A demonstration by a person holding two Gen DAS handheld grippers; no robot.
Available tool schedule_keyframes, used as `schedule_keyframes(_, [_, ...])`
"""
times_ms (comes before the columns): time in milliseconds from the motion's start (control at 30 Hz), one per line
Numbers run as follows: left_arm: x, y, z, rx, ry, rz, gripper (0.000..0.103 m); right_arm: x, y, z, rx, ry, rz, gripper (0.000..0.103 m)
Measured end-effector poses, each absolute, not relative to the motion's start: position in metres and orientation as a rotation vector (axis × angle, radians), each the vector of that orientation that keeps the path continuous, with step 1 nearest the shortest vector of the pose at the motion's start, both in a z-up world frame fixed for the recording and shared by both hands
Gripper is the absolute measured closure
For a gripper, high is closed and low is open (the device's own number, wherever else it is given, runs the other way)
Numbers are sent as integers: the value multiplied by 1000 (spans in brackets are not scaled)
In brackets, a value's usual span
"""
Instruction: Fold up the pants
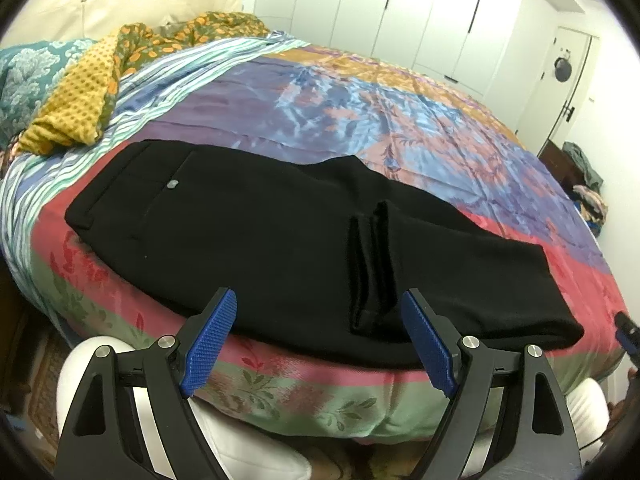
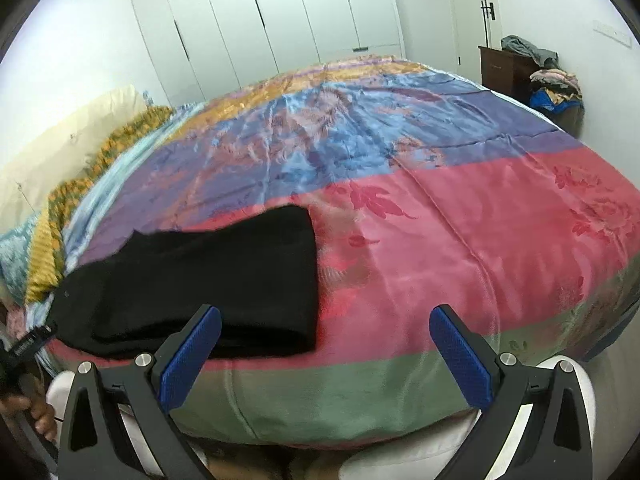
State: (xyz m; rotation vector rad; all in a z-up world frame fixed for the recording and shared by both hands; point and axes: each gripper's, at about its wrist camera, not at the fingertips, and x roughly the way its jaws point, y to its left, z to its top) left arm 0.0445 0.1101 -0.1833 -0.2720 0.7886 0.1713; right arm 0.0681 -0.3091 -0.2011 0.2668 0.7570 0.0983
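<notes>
**Operator:** Where are the pants, and what state are the jaws in?

**Manual:** The black pants (image 1: 256, 232) lie flat on the bedspread (image 1: 360, 112), along the near edge of the bed, just ahead of the left gripper (image 1: 320, 340). The waistband end, with its small grey button (image 1: 173, 185), lies ahead of the jaws and to their left. The folded end lies to their right, and the leg hems (image 1: 368, 264) rest on top, between the two jaw tips as seen from the left wrist. The left jaws stand wide apart and hold nothing; no cloth is between the pads. The right gripper (image 2: 326, 350) is likewise spread wide and empty. From its view, the folded end of the pants (image 2: 224, 276) sits ahead of its left jaw, while the right jaw faces bare bedspread.

**Operator:** How will the cloth handle?

**Manual:** Judge it as light, soft and limp. It will drape and sag as soon as you lift it, and stacked layers may slide over one another. The bedspread looks glossy, so expect the garment to slip across it if you drag rather than lift. Nothing here is fragile.

**Operator:** Where should you take hold?

**Manual:** Pinch at edges, not in the middle of a panel. Take the folded end at its near corner with one pair of jaws and its far corner with the other. Close over all layers together, so the under layers do not stay behind. Carry it toward the waistband, keeping both corners level.
</notes>
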Motion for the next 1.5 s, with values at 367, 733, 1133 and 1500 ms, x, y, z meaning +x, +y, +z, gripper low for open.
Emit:
schedule_keyframes(367, [43,113,-184,-281,788,180,17,69,-306,-203,256,770,84,0])
schedule_keyframes(733, [45,116,-186,-291,799,187,17,70,-299,-205,230,784,99,0])
schedule_keyframes(1133, [46,117,-189,-303,817,193,17,71,-289,-208,197,804,127,0])
schedule_keyframes(1500, [29,207,-172,-673,755,237,17,72,-287,-211,197,811,137,0])
